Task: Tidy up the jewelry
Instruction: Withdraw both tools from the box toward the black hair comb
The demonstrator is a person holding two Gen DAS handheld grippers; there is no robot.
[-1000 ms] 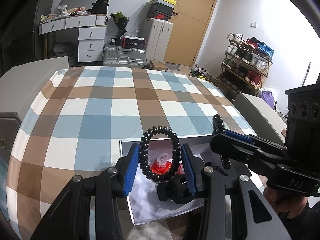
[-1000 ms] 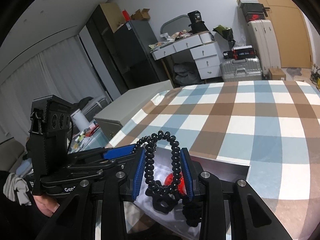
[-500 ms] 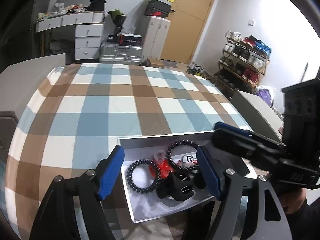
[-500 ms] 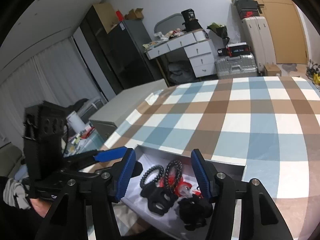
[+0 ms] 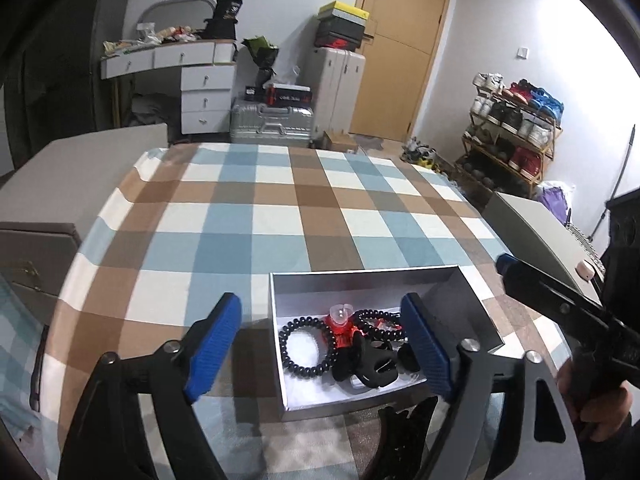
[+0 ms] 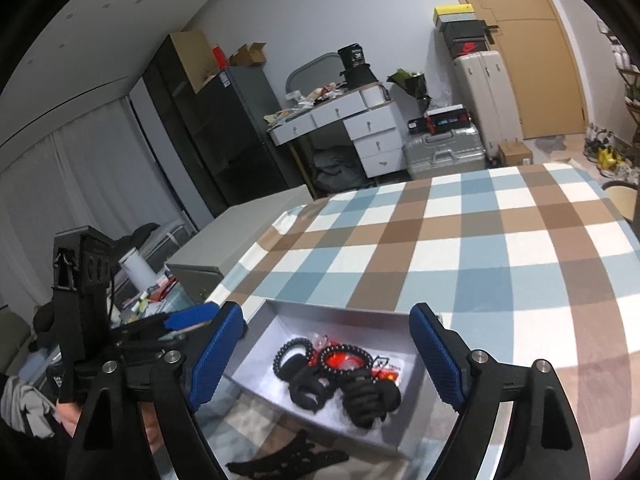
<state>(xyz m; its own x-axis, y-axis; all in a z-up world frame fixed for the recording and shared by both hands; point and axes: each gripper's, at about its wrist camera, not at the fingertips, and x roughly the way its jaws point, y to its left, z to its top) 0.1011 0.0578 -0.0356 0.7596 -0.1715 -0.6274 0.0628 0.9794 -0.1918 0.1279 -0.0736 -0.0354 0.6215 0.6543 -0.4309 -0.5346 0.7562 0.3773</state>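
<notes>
While both cameras look down at the same box, each gives me something the other lacks.

Left gripper (image 5: 322, 346): I see its blue pads spread wide with nothing between them, above the near half of the box. In the right view it shows at the left edge (image 6: 188, 318), seen from the side, so I cannot read its gap there.

Right gripper (image 6: 326, 354): my right view shows its jaws wide apart and holding nothing, above the box. In the left view only one blue tip and a black arm enter from the right (image 5: 506, 266).

Box (image 5: 360, 278): grey, lidless, sitting on the checked cloth (image 5: 256, 220) near its front edge; in the right view it lies at an angle (image 6: 332, 308).

Coil ring (image 5: 306, 346): black, lying flat on the box's white floor at its left side. A second coil ring (image 5: 378, 326) lies just right of it, over red pieces.

Red clip (image 5: 340, 322): between the two rings, with a clear top. The right view shows only red glow through a ring (image 6: 344, 360).

Claw clip (image 5: 370, 362): black, at the box's near side, partly covering the red pieces.

Black piles (image 6: 308, 384): only the right view separates them into thick bands stacked beside the claw clip.

Black item outside (image 6: 288, 460): flat, lacy, on the cloth just in front of the box; the left view shows it (image 5: 400, 436) mostly hidden behind my finger.

Hand (image 5: 596, 404): only the left view shows it gripping the right tool's handle.
</notes>
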